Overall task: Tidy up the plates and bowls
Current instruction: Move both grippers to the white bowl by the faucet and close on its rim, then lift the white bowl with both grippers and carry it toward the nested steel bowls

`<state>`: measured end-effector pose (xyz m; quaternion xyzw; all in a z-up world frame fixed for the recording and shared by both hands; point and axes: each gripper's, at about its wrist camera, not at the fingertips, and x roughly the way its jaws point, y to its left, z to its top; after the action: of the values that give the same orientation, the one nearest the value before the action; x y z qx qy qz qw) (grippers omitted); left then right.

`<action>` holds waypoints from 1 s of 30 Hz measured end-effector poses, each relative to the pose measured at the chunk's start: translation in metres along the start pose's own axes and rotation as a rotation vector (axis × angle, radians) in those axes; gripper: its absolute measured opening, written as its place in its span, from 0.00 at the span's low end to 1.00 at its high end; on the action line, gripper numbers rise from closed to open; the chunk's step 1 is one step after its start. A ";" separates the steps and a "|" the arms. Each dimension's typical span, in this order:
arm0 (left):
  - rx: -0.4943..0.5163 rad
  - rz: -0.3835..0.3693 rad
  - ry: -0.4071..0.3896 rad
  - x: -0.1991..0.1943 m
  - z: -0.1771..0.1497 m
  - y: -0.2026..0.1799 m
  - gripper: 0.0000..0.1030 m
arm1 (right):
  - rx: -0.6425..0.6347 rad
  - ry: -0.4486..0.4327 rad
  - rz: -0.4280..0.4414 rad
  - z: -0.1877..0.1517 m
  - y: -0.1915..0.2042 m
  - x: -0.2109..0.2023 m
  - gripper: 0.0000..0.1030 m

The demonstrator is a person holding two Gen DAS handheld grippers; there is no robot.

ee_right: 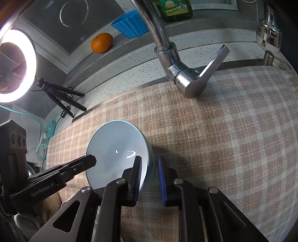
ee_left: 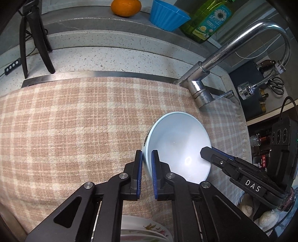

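A pale blue bowl [ee_left: 178, 147] sits on a beige checked cloth [ee_left: 74, 121]. My left gripper [ee_left: 147, 167] is shut on the bowl's left rim, one pad inside and one outside. In the right wrist view the same bowl [ee_right: 115, 149] lies between both grippers. My right gripper [ee_right: 150, 176] straddles the bowl's right rim with its pads a little apart from the wall, so it is open. The right gripper's finger [ee_left: 214, 154] reaches into the bowl in the left wrist view. A floral plate [ee_left: 145, 230] shows under my left gripper.
A chrome faucet [ee_left: 204, 83] stands behind the bowl at the cloth's back edge. An orange [ee_left: 125, 7], a blue cup [ee_left: 167, 15] and a green soap bottle [ee_left: 208, 20] sit on the back ledge. A tripod [ee_left: 33, 42] stands at the left, with a ring light [ee_right: 16, 65].
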<state>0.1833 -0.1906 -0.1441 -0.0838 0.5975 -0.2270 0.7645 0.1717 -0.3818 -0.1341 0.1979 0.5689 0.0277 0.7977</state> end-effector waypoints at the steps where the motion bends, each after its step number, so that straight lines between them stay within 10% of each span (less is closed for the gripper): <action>1: 0.000 0.001 0.000 0.000 0.000 0.000 0.07 | -0.004 0.001 0.001 0.000 0.001 0.001 0.11; 30: 0.015 -0.025 -0.073 -0.058 -0.017 0.005 0.07 | -0.058 -0.041 -0.021 -0.017 0.040 -0.033 0.10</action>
<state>0.1580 -0.1580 -0.0995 -0.0937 0.5665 -0.2376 0.7835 0.1520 -0.3490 -0.0957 0.1691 0.5534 0.0319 0.8150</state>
